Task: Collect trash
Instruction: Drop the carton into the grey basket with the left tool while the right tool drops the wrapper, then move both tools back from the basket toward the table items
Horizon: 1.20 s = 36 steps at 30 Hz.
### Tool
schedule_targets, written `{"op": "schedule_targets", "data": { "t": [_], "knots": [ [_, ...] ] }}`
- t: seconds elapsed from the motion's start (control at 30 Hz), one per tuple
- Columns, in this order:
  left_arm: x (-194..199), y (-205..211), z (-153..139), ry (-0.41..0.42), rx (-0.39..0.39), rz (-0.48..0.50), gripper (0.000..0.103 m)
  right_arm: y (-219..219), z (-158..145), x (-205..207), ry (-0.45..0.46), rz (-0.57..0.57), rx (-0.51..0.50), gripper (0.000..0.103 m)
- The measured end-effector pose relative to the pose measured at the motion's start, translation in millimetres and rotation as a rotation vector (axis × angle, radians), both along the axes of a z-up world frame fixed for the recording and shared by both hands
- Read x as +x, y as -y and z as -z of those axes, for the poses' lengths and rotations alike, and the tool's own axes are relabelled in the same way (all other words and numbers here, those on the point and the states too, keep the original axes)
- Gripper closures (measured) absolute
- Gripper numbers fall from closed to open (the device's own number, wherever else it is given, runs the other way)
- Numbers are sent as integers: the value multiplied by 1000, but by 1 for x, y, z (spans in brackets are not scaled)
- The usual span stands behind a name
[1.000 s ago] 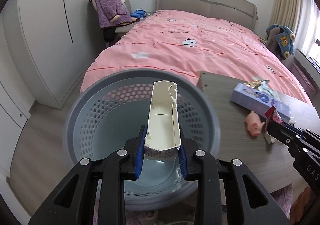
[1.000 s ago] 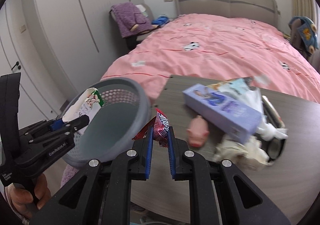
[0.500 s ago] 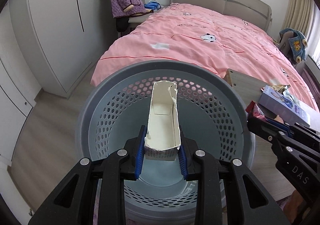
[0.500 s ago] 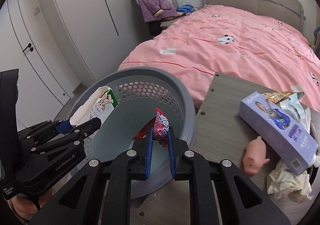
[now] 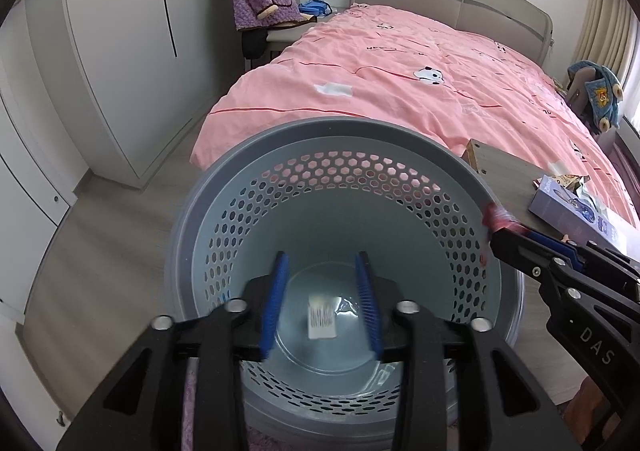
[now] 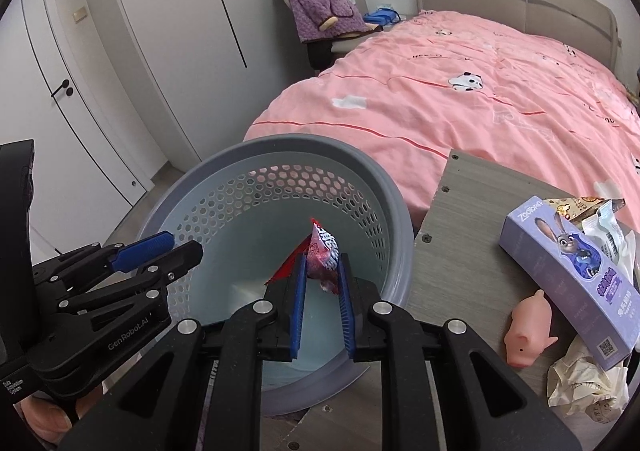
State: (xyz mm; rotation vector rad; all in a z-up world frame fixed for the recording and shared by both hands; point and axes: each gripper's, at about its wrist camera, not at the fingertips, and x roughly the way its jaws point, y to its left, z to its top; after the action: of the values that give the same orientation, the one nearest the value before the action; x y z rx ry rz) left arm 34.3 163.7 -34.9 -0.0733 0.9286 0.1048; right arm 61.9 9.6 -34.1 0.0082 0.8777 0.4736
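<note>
Seen left to right, right wrist view. One left gripper [image 6: 160, 247], angled in from the left over the rim of one grey perforated bin [image 6: 396, 211]; jaws spread wide, nothing between them. In the left wrist view, same gripper [image 5: 322, 299] aimed straight down into the bin [image 5: 224, 187], with one pale carton [image 5: 320, 321], blurred, low in the bin between and below the fingers; whether resting on the floor of the bin cannot be told. Open room inside the bin on all sides of the carton.

One right gripper [image 6: 322, 287], pointed forward over the near rim of the bin, jaws narrow and pinched on one red wrapper [image 6: 322, 251] that sticks up above the fingertips, over the bin interior. Wrapper clear of the bin wall.

Right of the bin: one grey table [image 6: 460, 219], its left edge touching or just beside the bin rim. On the table, near its right side: one purple box [image 6: 572, 279], one pink pig toy [image 6: 528, 335] just beside the box, one crumpled paper wad [image 6: 584, 383] below it, and some packets [image 6: 596, 211] behind the box, number not countable. Bare tabletop between the bin and these items.

Behind: one pink bed [image 6: 480, 99].
</note>
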Motion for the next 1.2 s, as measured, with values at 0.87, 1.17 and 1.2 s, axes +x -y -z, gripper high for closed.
{"op": "schedule_targets", "data": {
  "t": [0.87,1.17,1.2],
  "knots": [
    [-23,-14,-15,53,24,-87,30,3,-9,-16,37,26,3,52],
    [-31,-9,-23,79,18,-90,26,23,-15,-30,60,72,10,41],
    [-32,-8,-24,82,17,-89,26,25,-16,-31,62,78,11,39]
  ]
}}
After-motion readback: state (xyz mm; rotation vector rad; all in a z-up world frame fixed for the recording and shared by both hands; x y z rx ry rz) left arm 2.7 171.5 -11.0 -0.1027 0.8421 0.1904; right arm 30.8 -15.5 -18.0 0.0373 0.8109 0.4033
